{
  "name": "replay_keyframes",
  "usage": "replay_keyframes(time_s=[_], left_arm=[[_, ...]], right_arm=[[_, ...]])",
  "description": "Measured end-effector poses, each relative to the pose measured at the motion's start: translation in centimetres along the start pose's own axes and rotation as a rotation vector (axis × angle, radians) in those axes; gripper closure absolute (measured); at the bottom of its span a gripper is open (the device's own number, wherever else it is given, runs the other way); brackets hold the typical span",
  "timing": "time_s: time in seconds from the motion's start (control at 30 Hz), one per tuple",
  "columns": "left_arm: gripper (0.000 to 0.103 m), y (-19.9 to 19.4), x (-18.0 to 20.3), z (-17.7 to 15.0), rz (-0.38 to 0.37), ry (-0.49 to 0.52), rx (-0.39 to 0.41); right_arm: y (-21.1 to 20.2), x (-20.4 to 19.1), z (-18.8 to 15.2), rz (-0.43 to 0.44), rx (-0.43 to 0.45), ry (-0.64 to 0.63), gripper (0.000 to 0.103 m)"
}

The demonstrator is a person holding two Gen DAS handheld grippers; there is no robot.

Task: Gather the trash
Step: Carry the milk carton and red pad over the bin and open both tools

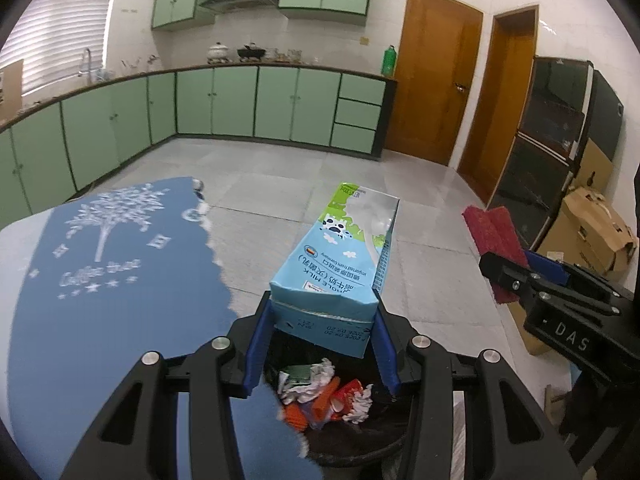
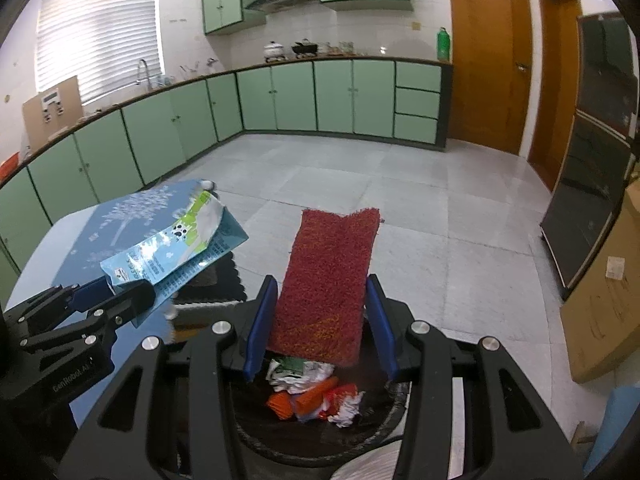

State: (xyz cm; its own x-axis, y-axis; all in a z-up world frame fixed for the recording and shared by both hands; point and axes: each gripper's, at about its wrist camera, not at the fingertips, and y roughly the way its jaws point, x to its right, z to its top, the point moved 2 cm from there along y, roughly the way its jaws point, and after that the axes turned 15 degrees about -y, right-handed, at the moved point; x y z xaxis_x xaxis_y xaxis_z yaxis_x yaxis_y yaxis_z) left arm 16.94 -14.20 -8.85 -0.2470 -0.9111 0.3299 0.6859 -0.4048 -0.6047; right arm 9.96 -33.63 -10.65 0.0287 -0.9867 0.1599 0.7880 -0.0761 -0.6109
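Observation:
My left gripper [image 1: 322, 344] is shut on a blue milk carton [image 1: 340, 264] and holds it over a black trash bin [image 1: 360, 444]. The bin holds crumpled paper and orange wrappers [image 1: 320, 396]. My right gripper [image 2: 322, 326] is shut on a red scrubbing pad [image 2: 328, 280] and holds it over the same bin [image 2: 320, 444]. The carton [image 2: 176, 248] and the left gripper [image 2: 120, 296] show at the left of the right wrist view. The pad [image 1: 494, 240] and the right gripper [image 1: 532, 276] show at the right of the left wrist view.
A table with a blue tree-print cloth [image 1: 104, 280] stands left of the bin. Green cabinets [image 1: 256, 100] line the far walls. Wooden doors [image 1: 432, 76], a dark cabinet [image 1: 560, 140] and cardboard boxes [image 1: 592, 228] stand at the right. Grey tiled floor [image 2: 420, 208] lies beyond.

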Motion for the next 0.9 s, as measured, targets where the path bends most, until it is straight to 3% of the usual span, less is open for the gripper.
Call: replay_keyframes(time_s=[0.43, 0.5, 0.63, 0.77, 0.9], left_arm=[[0.058, 6.7, 2.1, -1.2, 0.002, 0.033, -0.118], [0.057, 7.6, 2.1, -1.3, -0.005, 0.034, -0.154], [0.045, 8.3, 2.0, -1.5, -0.019, 0.028, -0.183], [0.045, 8.2, 1.5, -1.5, -0.013, 0.018, -0.185], [0.041, 7.4, 1.0, -0.9, -0.002, 0.012, -0.161]], right_arm=[[6.2, 2.1, -3.5, 0.005, -0.123, 0.041, 0.057], [7.2, 2.2, -3.8, 0.014, -0.148, 0.042, 0.046], [8.4, 2.1, -3.7, 0.005, -0.176, 0.048, 0.043], [8.6, 2.5, -3.7, -0.011, -0.183, 0.063, 0.034], [7.9, 2.6, -3.2, -0.016, -0.168, 0.064, 0.017]])
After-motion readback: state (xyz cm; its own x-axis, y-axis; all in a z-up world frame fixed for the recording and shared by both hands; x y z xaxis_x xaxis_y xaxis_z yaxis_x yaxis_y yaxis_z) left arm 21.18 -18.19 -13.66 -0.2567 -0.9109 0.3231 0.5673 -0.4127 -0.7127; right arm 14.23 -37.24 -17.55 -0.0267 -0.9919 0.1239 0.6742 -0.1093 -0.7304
